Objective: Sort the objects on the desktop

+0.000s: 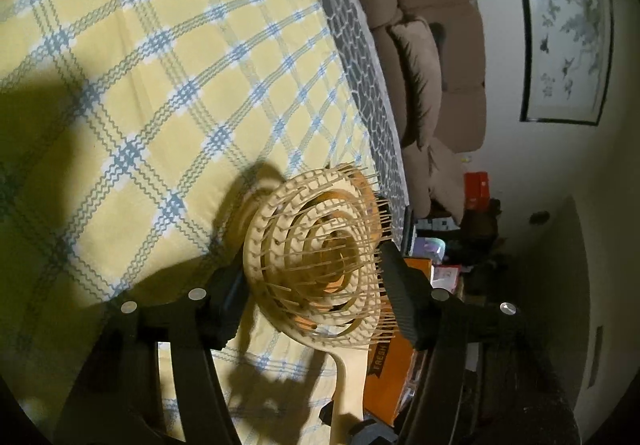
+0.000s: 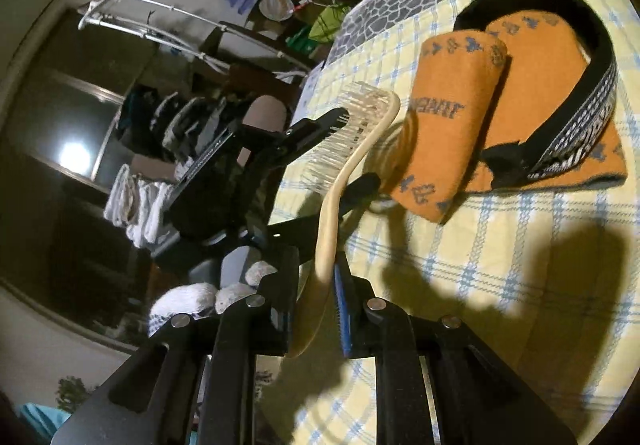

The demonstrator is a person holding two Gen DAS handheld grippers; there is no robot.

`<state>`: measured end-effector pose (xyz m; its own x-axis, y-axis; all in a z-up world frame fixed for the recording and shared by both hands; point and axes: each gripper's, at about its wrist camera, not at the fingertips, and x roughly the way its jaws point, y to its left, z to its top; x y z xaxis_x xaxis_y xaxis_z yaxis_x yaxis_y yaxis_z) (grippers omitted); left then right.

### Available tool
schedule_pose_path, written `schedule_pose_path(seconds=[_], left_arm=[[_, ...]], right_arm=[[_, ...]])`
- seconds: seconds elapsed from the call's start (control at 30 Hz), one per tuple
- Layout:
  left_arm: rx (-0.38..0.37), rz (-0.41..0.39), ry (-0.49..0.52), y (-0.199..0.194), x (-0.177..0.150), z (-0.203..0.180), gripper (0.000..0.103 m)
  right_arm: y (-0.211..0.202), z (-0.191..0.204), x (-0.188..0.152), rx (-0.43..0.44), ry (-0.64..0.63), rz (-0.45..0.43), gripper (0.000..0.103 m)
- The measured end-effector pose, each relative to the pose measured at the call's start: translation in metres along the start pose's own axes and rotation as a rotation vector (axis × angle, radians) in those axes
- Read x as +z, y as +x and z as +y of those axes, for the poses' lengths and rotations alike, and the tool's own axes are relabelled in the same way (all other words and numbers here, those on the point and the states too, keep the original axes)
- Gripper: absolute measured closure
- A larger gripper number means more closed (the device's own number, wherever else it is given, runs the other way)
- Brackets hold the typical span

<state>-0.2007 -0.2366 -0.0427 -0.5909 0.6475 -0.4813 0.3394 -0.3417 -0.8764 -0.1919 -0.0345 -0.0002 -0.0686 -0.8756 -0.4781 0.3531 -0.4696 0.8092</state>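
Both grippers were on one wooden hairbrush [image 1: 316, 265] held above a table with a yellow and blue checked tablecloth [image 1: 160, 65].

Left gripper [image 1: 316, 309]: jaws about half open, round brush head sat between the pads. One finger [image 1: 228, 301] was against the back of the head, the other finger [image 1: 404, 297] was at the bristle tips. Looked like a grip on the head, bristles pointing toward the right-hand pad.

Right gripper [image 2: 316, 309]: jaws nearly closed, clamped on the brush's pale wooden handle [image 2: 332, 213]. Handle ran up from between the pads, curving to the head, whose clear-looking bristles [image 2: 344, 129] faced left in the right wrist view. The left gripper's black fingers showed there on either side of the head.

Brush was off the cloth, near the table edge, shadow below it on the cloth.

Also on the table: a rolled orange towel [image 2: 452, 133] lying on a flat orange cloth [image 2: 560, 93], and a black patterned strap [image 2: 588, 85] looped over them, just beyond the brush.

Background: brown sofa [image 1: 436, 65], framed picture [image 1: 568, 29] on the wall, cluttered shelves, a drying rack [image 2: 168, 29].
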Motion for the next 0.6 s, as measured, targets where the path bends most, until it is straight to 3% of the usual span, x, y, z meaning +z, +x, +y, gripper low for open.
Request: schedule_pose_path(seconds=[0.2, 0.6], left_arm=[[-0.013, 0.0, 0.078, -0.003, -0.006, -0.026, 0.045], [-0.014, 0.04, 0.184, 0.004, -0.033, -0.065, 0.048]], right_arm=[[-0.014, 0.004, 0.002, -0.054, -0.05, -0.02, 0.088], [-0.028, 0.03, -0.012, -0.334, -0.273, 0.003, 0.085]])
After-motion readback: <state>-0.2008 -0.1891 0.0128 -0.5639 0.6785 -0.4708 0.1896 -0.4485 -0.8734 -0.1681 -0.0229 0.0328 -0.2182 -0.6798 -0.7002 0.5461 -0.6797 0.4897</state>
